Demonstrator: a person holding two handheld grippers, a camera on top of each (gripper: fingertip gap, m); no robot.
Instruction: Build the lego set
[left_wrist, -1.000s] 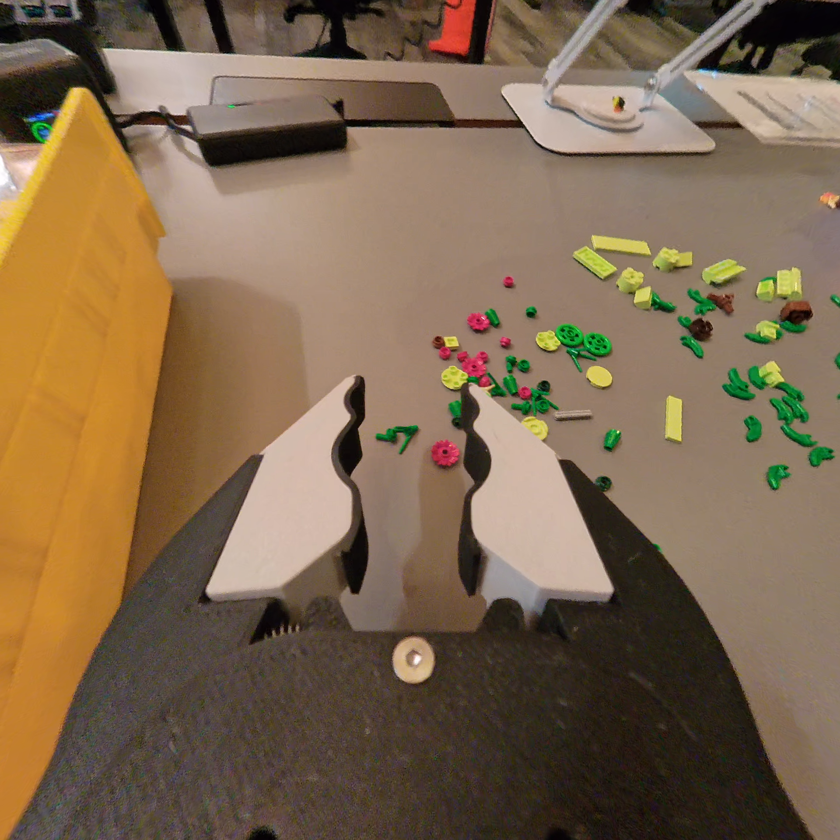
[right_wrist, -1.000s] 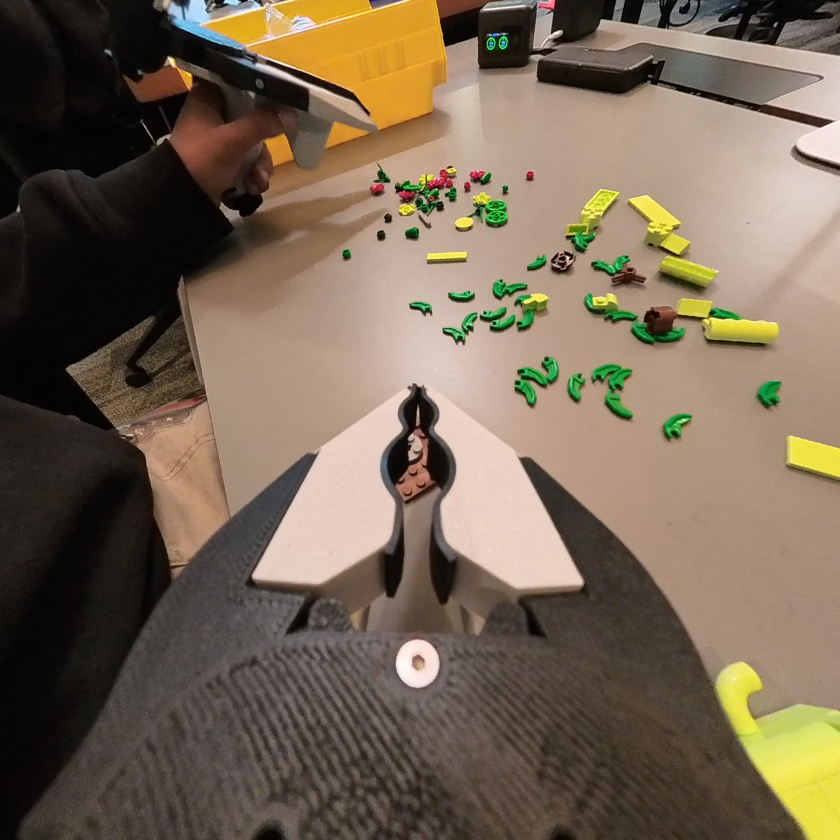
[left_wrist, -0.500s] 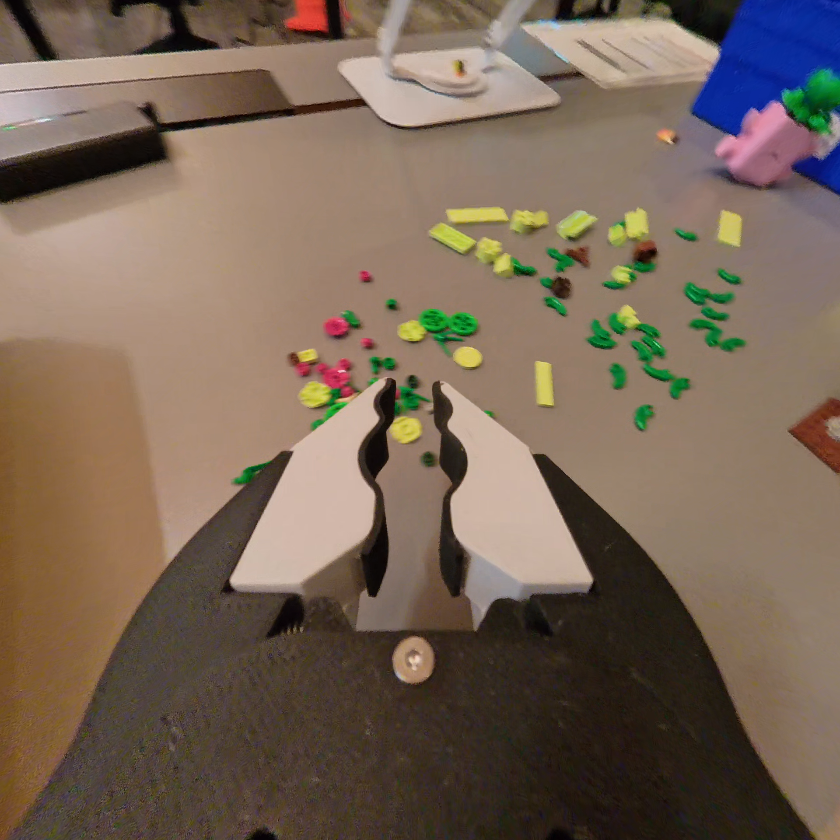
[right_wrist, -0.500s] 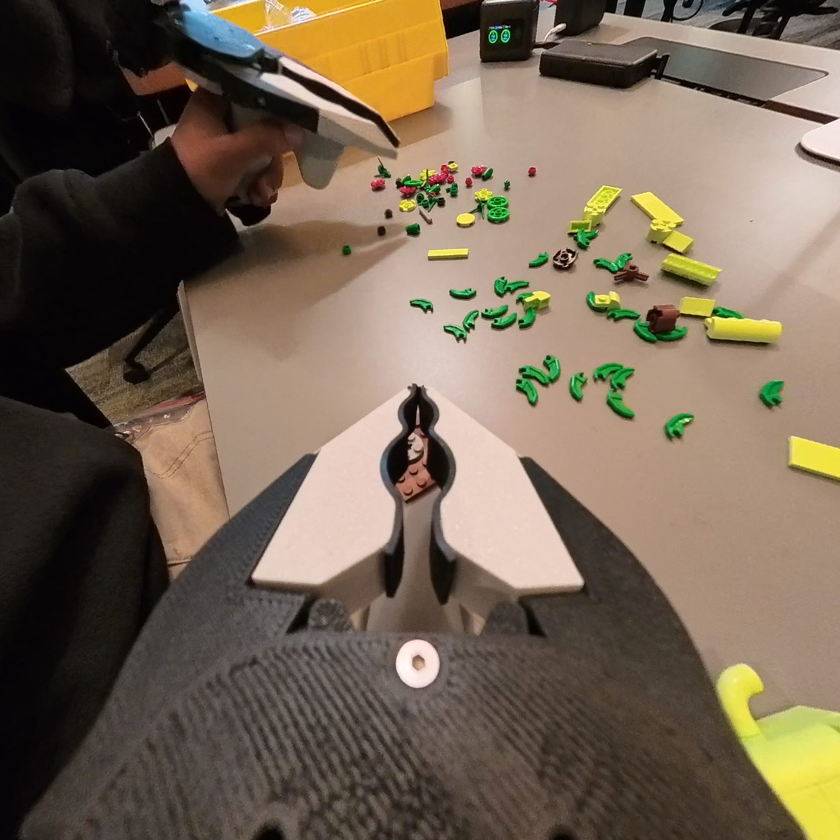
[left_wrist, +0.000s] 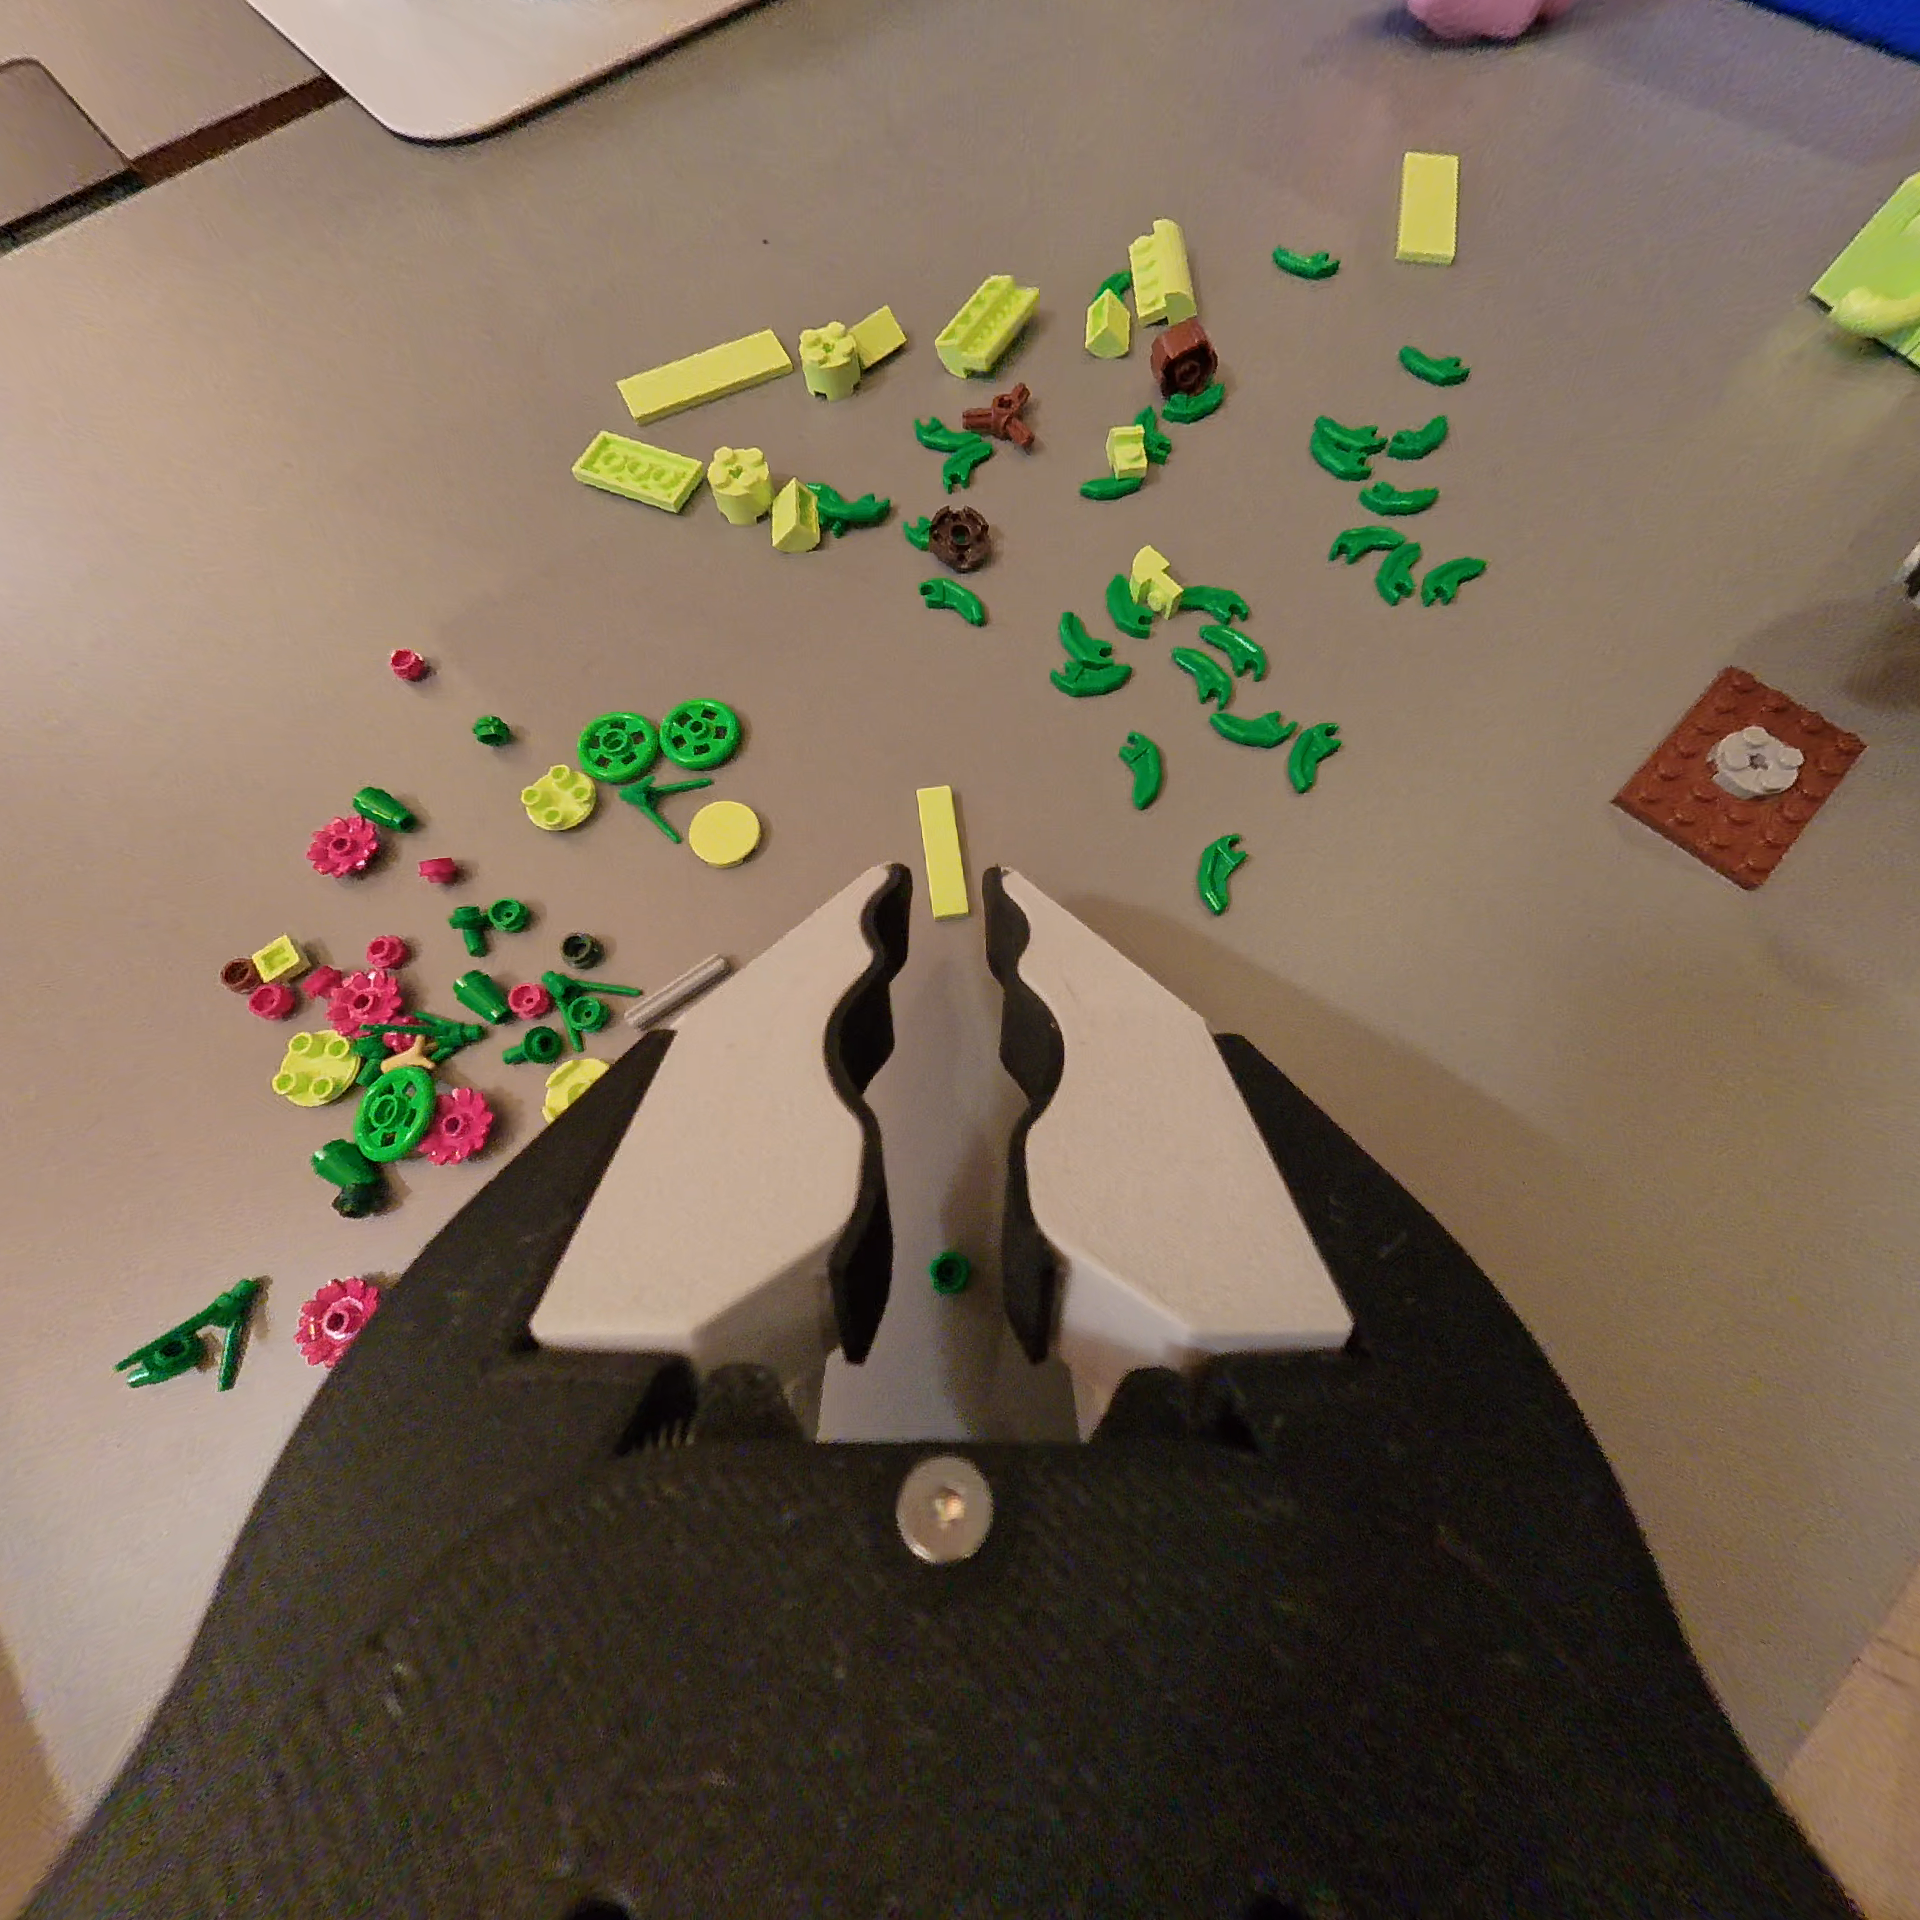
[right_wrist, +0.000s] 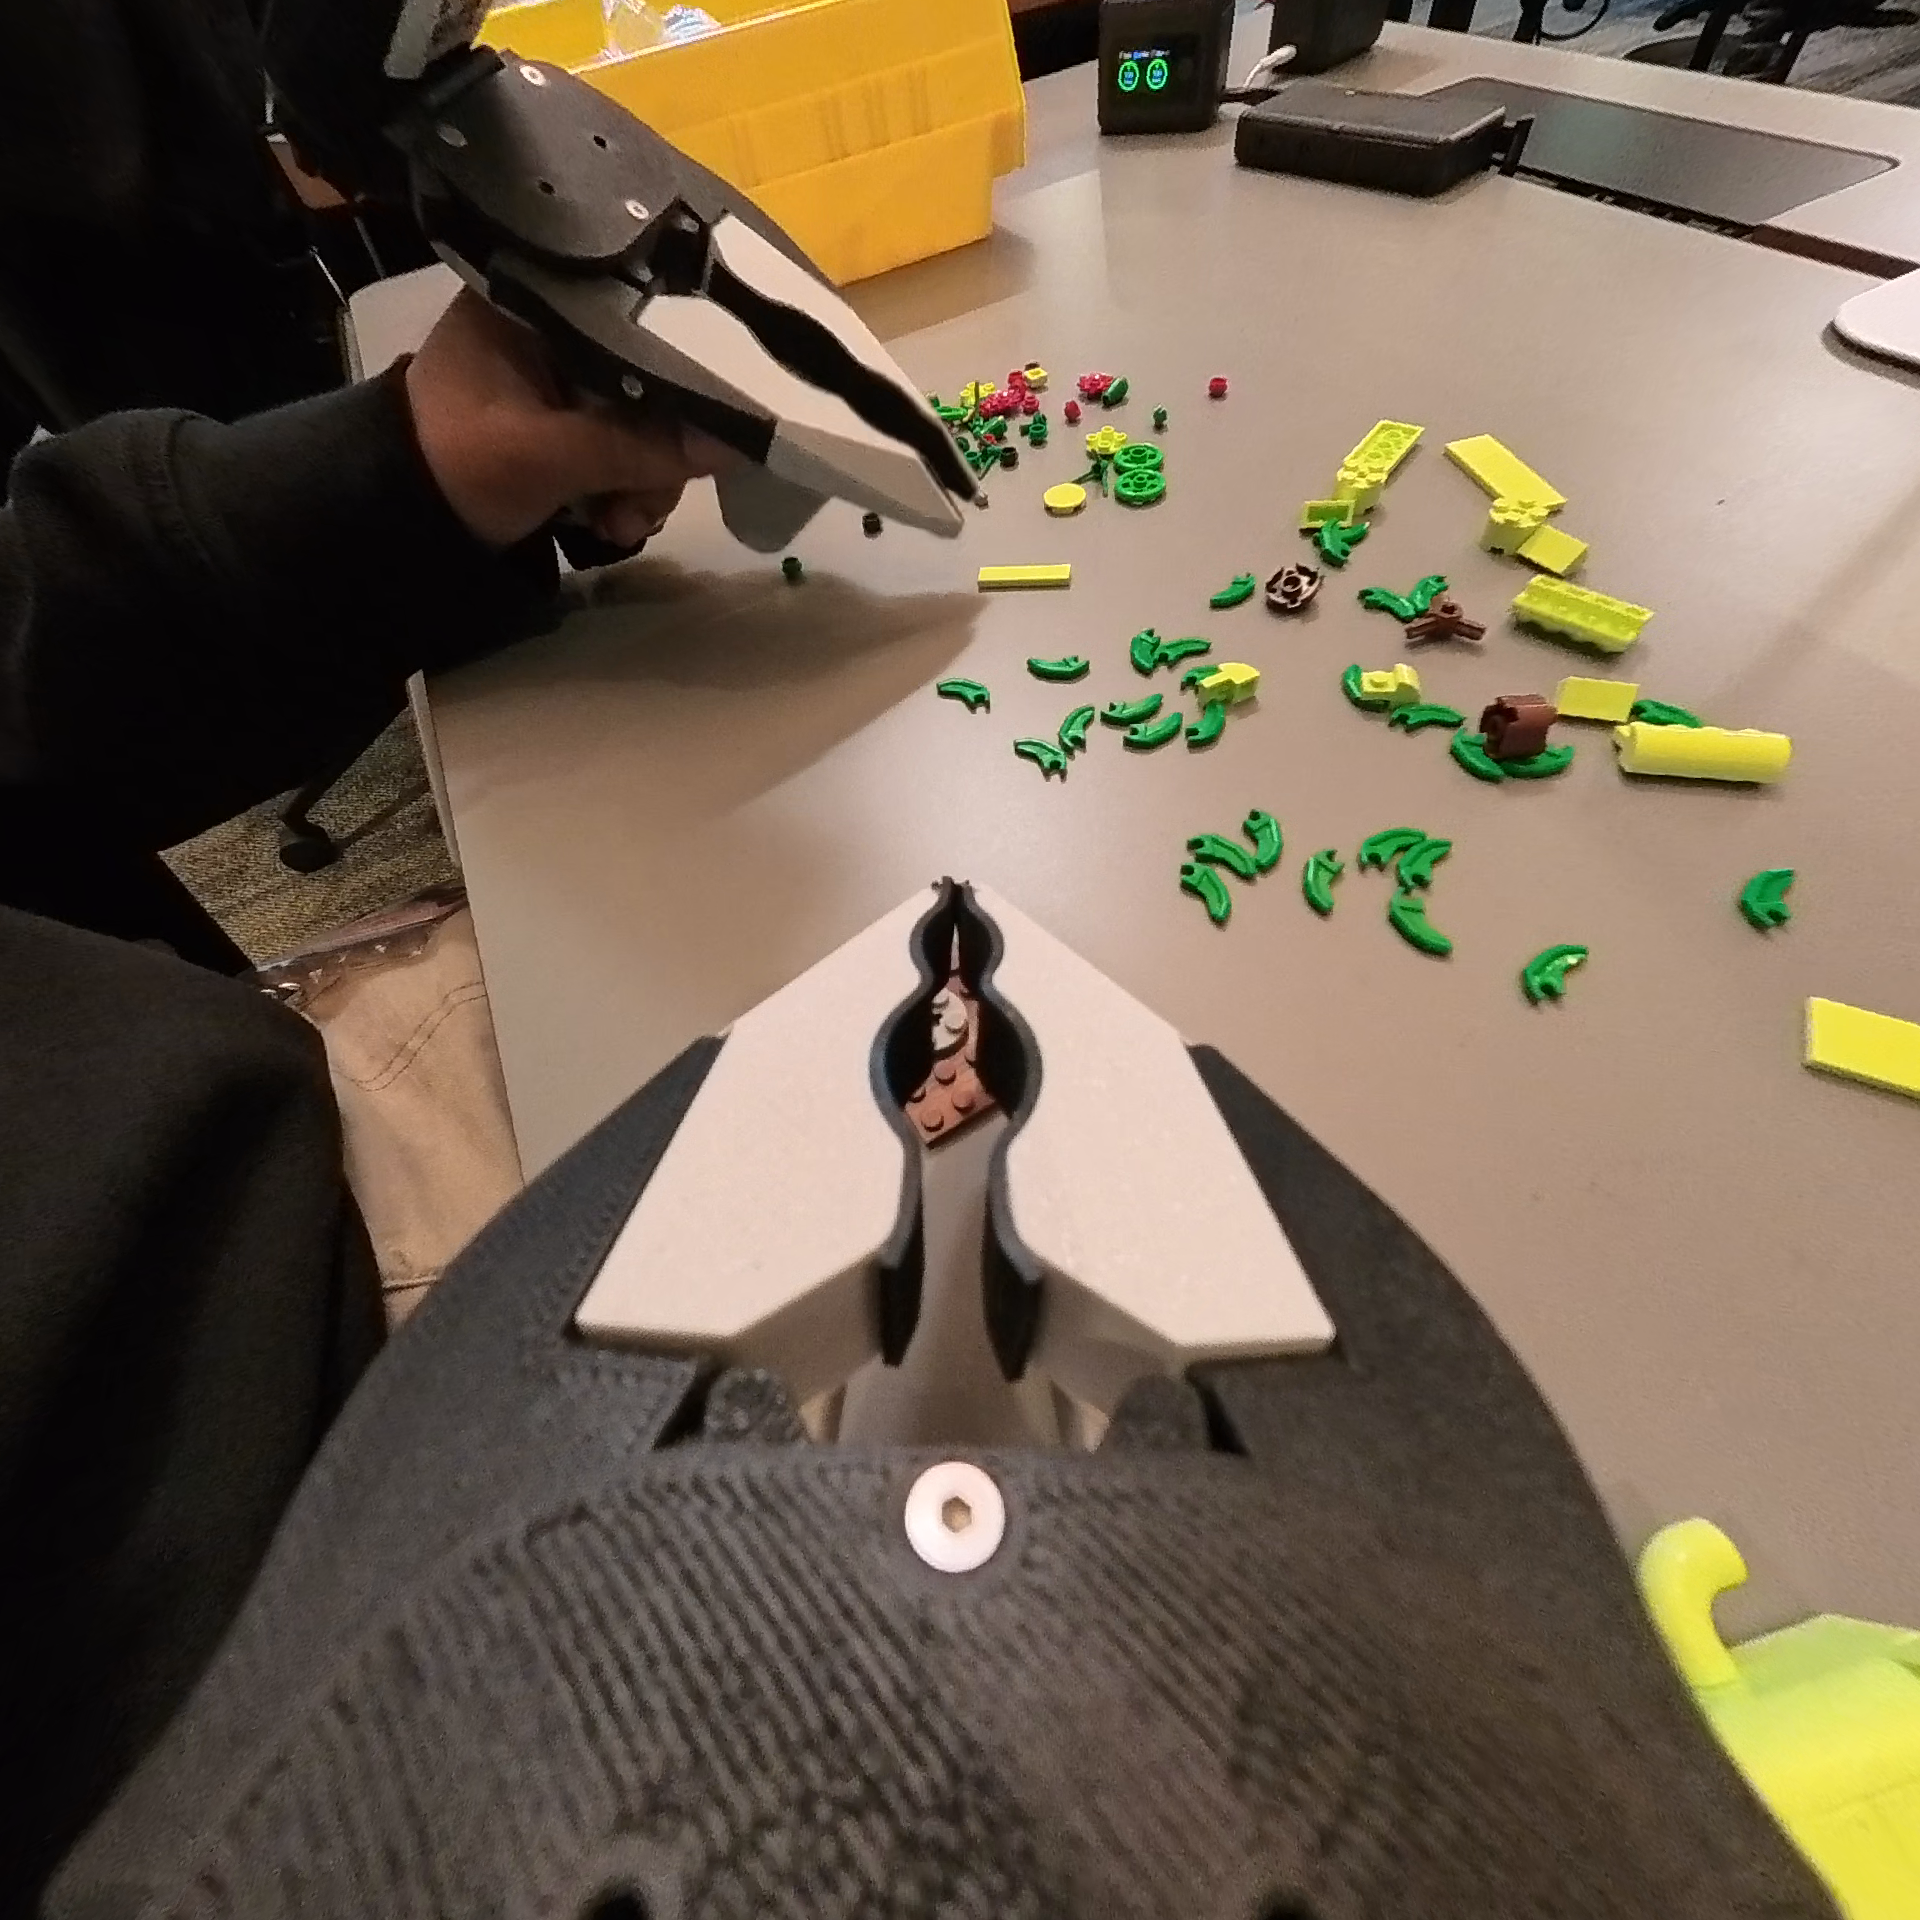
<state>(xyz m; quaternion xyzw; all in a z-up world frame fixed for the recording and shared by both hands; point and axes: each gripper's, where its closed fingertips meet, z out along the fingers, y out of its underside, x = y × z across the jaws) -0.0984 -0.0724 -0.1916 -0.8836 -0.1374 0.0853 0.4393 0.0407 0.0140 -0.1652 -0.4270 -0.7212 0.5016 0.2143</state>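
Loose Lego pieces lie scattered on the grey table: green leaves (left_wrist: 1195, 665), lime bricks (left_wrist: 696, 374), and pink flowers (left_wrist: 358, 1003). My left gripper (left_wrist: 940, 883) is open with a narrow gap and tilts down over the table. A thin lime tile (left_wrist: 940, 852) lies just ahead of its tips. It also shows in the right wrist view (right_wrist: 966, 499), held by a hand, close to that tile (right_wrist: 1023, 575). My right gripper (right_wrist: 951, 888) is shut. A brown plate with a grey round piece (right_wrist: 945, 1101) shows through the gap below its fingers. That plate lies flat on the table (left_wrist: 1735, 774).
A yellow bin (right_wrist: 831, 135), a black power brick (right_wrist: 1371, 145) and a small device with a green display (right_wrist: 1148, 68) stand at the far side. A large lime piece (right_wrist: 1818, 1714) sits by my right gripper. The table edge (right_wrist: 447, 779) runs on the left, with a person's dark sleeve beside it. My hands' fingertips stand some 15 centimeters from each other.
My left gripper has swung right and forward over the pieces, tilted down towards the lime tile, and its jaws have narrowed. The right gripper has not moved.
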